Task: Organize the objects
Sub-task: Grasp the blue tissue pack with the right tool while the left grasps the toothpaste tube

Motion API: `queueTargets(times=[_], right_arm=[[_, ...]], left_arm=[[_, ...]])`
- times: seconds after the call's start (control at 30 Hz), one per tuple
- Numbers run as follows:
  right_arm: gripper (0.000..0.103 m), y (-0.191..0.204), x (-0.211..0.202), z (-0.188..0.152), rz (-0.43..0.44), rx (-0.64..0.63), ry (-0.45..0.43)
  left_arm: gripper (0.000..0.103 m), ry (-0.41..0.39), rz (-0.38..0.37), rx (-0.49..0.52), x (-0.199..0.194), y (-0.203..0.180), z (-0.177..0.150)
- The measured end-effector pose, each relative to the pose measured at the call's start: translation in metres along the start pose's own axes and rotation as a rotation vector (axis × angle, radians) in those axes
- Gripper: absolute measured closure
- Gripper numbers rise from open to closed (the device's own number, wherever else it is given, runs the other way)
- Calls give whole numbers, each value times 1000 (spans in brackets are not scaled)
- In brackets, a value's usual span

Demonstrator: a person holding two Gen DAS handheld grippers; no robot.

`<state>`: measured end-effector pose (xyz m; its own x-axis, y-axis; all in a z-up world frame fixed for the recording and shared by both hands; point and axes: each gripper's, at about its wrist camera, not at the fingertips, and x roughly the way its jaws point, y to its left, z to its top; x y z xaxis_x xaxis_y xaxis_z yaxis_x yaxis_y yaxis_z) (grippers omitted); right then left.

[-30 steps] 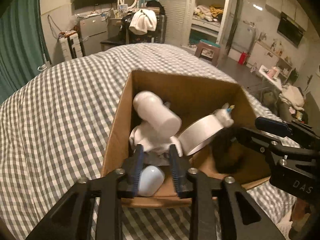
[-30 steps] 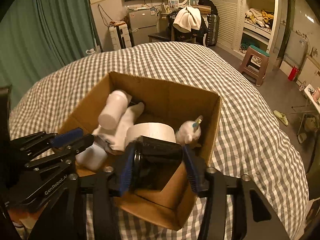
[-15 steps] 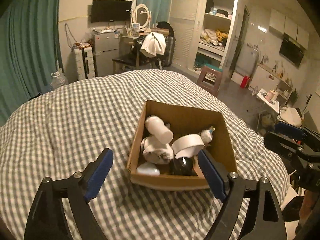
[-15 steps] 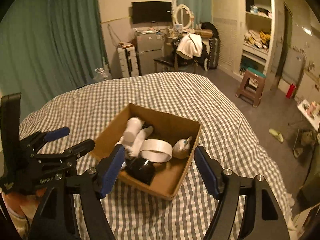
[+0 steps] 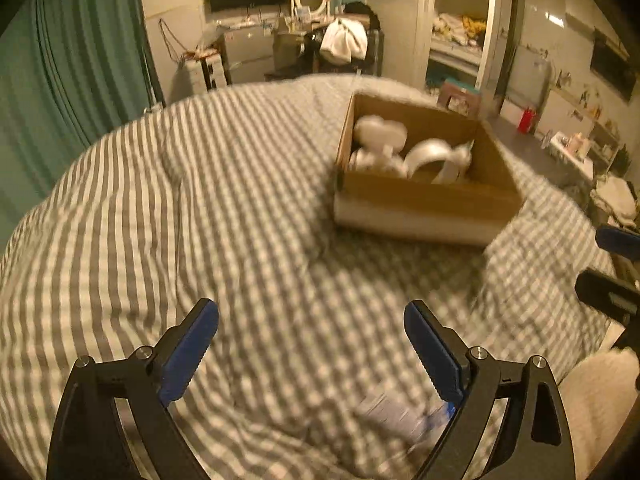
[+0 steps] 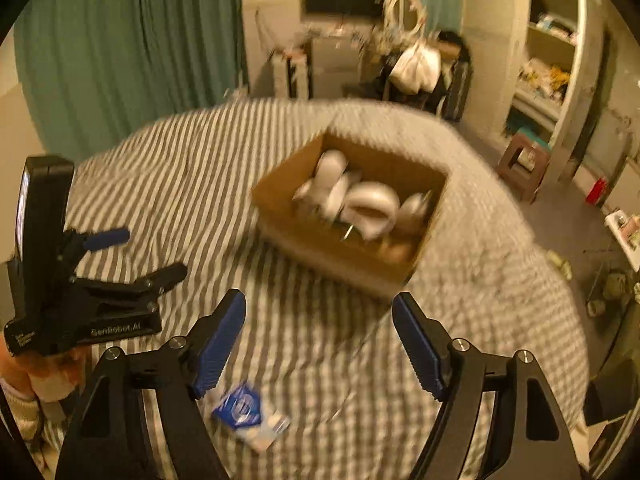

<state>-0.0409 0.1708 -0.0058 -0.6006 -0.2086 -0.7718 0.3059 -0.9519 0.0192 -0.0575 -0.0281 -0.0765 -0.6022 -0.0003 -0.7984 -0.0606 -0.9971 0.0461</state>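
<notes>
A cardboard box (image 5: 428, 196) sits on the checked bed cover, also in the right wrist view (image 6: 332, 240). It holds a white bottle (image 5: 378, 130), a white tape roll (image 6: 374, 206) and other pale items, blurred. A blue and white packet (image 6: 250, 416) lies on the cover near me; it shows blurred in the left wrist view (image 5: 394, 410). My left gripper (image 5: 310, 346) is open and empty, well back from the box. My right gripper (image 6: 320, 338) is open and empty, above the cover near the packet. The left gripper's body (image 6: 80, 272) shows at the right view's left.
The grey checked bed cover (image 5: 200, 200) fills the near field. Beyond the bed stand green curtains (image 6: 120, 40), a chair with white cloth (image 5: 344, 42), open shelves (image 6: 548, 60) and a small stool (image 6: 524, 164). The floor drops away at the bed's right edge.
Both grippers have let go of items in the box, opened wide and pulled back toward me. The box now sits farther away and the packet has come into view.
</notes>
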Motion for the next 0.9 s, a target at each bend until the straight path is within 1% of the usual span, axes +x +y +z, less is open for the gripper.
queueTargets(times=[0.03, 0.13, 0.23, 0.33, 0.47, 0.6, 0.67, 0.7, 0.77, 0.8, 0.9], right_arm=[[27, 7, 8, -9, 5, -10, 36], [27, 20, 27, -33, 12, -33, 104], [27, 29, 51, -65, 38, -37, 199], [27, 34, 67, -86, 62, -45, 271], [27, 46, 84, -107, 112, -76, 313], [27, 53, 106, -117, 122, -104, 322], [27, 52, 115, -118, 147, -83, 317], [31, 51, 118, -119, 160, -63, 314], [41, 53, 122, -117, 188, -62, 313], [52, 56, 123, -118, 196, -79, 309], [64, 58, 120, -117, 227, -114, 295]], left_arm=[[7, 12, 2, 6, 4, 2, -8], [7, 23, -5, 12, 8, 5, -22], [7, 8, -11, 32, 4, 3, -27], [7, 12, -12, 30, 3, 4, -30], [7, 46, -6, 29, 10, 5, -32], [7, 64, -6, 26, 15, 5, -33], [7, 78, 0, 28, 19, 5, -34], [7, 82, 6, 26, 20, 5, -34], [7, 89, 16, 25, 22, 5, -34], [7, 95, 22, 25, 23, 4, -34], [7, 105, 36, 32, 27, 0, -35]])
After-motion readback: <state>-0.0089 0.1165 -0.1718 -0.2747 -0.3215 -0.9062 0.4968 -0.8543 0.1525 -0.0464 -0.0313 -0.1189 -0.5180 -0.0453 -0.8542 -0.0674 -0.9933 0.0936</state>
